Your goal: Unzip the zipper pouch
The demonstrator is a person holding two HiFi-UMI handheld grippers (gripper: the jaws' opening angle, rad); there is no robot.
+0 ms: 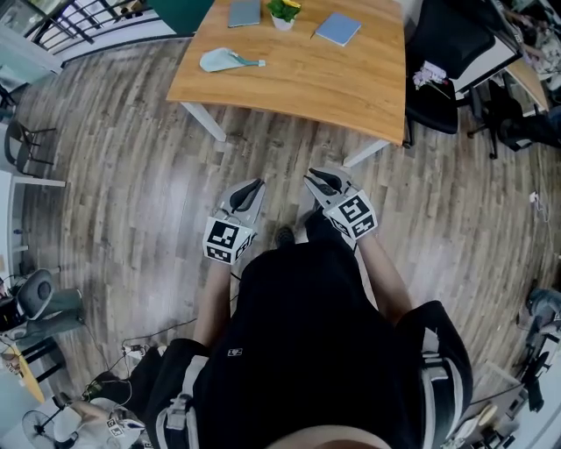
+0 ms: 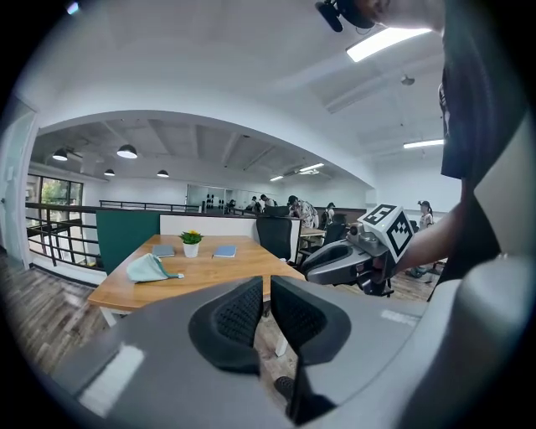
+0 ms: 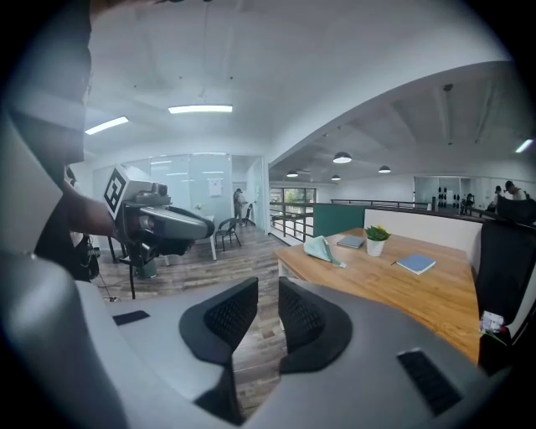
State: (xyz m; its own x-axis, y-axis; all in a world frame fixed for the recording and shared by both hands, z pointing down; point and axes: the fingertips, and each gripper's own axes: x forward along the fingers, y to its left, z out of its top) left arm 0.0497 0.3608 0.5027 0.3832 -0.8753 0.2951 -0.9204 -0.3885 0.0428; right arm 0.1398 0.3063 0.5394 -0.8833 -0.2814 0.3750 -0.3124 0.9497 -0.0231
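Note:
The pale green zipper pouch [image 1: 223, 60] lies on the left part of the wooden table [image 1: 307, 83], its pull tab pointing right. It also shows as the pouch [image 2: 149, 268] in the left gripper view and the pouch [image 3: 322, 249] in the right gripper view. Both grippers hang over the floor, well short of the table. My left gripper [image 1: 254, 186] has a narrow slit between its jaws, which hold nothing. My right gripper [image 1: 314, 180] stands a little wider apart, also with nothing in it. They point toward each other and toward the table.
A potted plant [image 1: 283, 12] and two blue notebooks [image 1: 244, 12] [image 1: 337, 28] sit at the table's far side. Black office chairs [image 1: 443, 53] stand to the right. Wood floor [image 1: 131, 175] lies between me and the table. Cables and gear crowd the lower left.

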